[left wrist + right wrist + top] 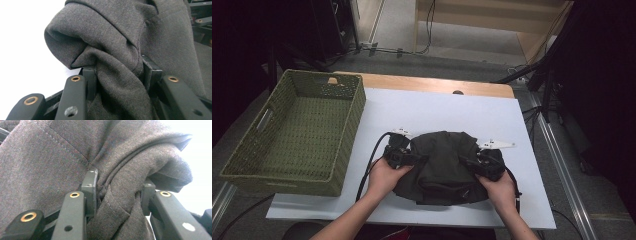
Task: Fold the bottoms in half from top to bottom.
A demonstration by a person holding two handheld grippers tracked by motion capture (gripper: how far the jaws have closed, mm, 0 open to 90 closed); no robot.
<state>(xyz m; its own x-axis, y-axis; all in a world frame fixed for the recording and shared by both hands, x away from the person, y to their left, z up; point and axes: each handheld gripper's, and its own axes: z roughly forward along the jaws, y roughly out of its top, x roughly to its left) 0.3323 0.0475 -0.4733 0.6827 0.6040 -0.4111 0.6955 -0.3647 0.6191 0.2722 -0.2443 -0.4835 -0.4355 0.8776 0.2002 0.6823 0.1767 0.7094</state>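
A dark grey folded garment lies on the white table cover near the front edge. My left gripper is shut on the garment's left side, my right gripper on its right side. In the left gripper view a thick bunch of the cloth is squeezed between the two black jaws. The right gripper view has the same kind of bunched fold pinched between its jaws. The held edges sit a little above the table.
A green woven basket stands at the left of the table, with nothing in it. Behind the white cover runs a strip of bare wood. Cables trail from both grippers toward the front edge.
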